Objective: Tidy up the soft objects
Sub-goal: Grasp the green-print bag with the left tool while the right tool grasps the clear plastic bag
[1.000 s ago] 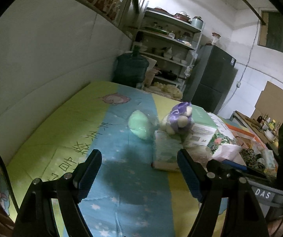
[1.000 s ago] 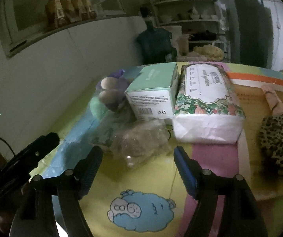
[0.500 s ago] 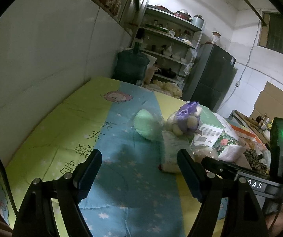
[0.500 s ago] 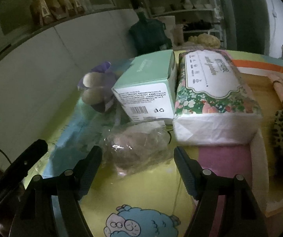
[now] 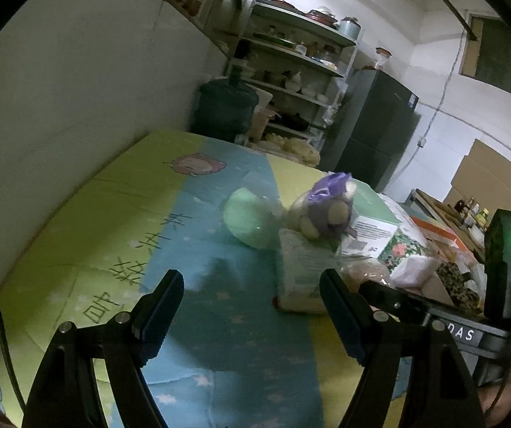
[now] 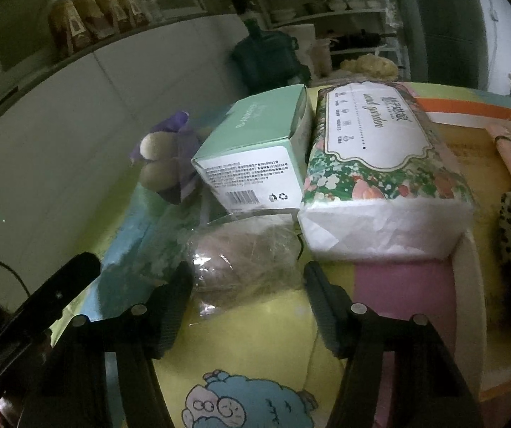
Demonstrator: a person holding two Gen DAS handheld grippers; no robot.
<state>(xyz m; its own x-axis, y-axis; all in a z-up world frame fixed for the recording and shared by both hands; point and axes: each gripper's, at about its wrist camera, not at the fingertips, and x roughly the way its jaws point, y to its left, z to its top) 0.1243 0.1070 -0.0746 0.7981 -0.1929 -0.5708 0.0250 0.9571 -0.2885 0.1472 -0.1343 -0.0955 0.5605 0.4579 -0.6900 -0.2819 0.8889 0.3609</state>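
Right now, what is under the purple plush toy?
The purple plush toy sits on a pale flat packet, leaning beside the mint green box. The toy covers the packet's far end, so I cannot see whether anything else lies beneath.

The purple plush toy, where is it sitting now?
In the right wrist view the purple plush toy sits left of centre, right beside the green box, behind the clear bag.

A home kitchen storeroom is showing here: shelves [image 5: 291, 53] holding pots and bowls, a dark fridge [image 5: 376, 128], a big water jug [image 5: 227, 107] standing against whitewashed walls.
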